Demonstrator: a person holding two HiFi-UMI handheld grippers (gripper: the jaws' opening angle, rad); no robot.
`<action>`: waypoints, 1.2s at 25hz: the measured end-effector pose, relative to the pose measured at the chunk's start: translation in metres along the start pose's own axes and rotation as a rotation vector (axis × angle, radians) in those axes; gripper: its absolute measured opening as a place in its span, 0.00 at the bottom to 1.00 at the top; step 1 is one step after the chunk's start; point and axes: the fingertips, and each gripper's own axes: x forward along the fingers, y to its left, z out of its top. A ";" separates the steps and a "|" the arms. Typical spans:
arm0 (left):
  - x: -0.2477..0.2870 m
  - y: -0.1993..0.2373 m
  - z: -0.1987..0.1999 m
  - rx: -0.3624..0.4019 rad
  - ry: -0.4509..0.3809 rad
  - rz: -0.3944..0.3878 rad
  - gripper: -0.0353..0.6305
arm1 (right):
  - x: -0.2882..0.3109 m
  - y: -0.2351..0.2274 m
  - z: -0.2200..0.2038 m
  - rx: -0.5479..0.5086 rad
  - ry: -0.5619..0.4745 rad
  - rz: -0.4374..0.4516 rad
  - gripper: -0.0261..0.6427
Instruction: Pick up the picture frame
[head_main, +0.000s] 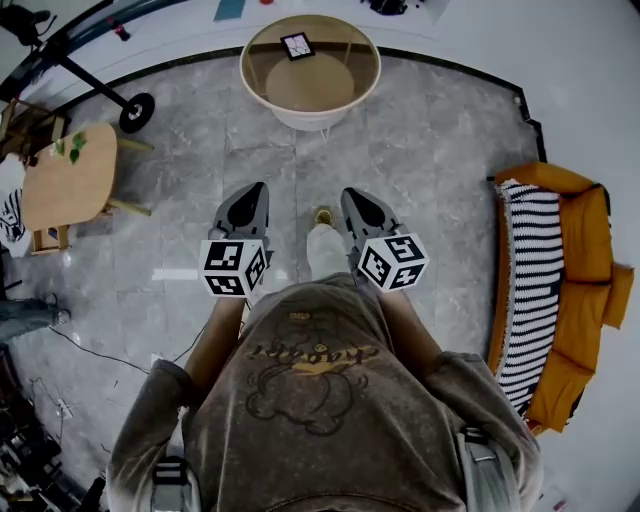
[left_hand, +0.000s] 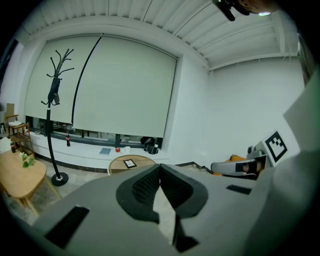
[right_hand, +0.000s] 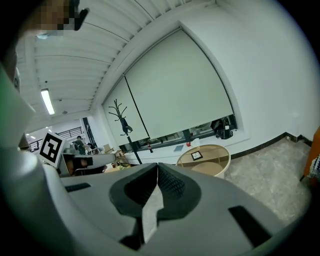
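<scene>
Head view: a round table (head_main: 256, 92) with a pale rim, a clear top and a wooden shelf under it stands at the far side of the grey marbled floor (head_main: 440, 180). The frame (head_main: 297, 45), small, square and dark-edged, lies flat on that top near its far edge, well apart from both grippers. The left gripper (head_main: 253, 192) and right gripper (head_main: 354, 197) are held side by side in front of the person, each carrying a cube of black-and-white square markers. The shirt (head_main: 310, 400) bears a cartoon print with lettering I cannot read. To the right is an orange sofa (head_main: 590, 250) with a black-and-white striped throw (head_main: 530, 290).

Left gripper view: the ribbed dark pads (left_hand: 146, 185) meet at the tips, nothing between them. Beyond them the frame sits on the table, below a pale roller blind (left_hand: 120, 85). A black coat stand (left_hand: 52, 105) rises at left.

Right gripper view: its pads (right_hand: 172, 184) likewise meet at the tips, holding nothing. The frame lies on the table ahead.
</scene>
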 end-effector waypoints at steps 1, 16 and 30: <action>0.006 0.001 0.003 -0.001 0.001 0.001 0.08 | 0.004 -0.004 0.005 0.001 -0.002 0.002 0.07; 0.117 0.031 0.064 -0.033 -0.031 0.071 0.08 | 0.097 -0.082 0.086 -0.022 -0.003 0.066 0.07; 0.181 0.045 0.096 -0.053 -0.060 0.146 0.08 | 0.153 -0.128 0.125 -0.042 0.024 0.141 0.07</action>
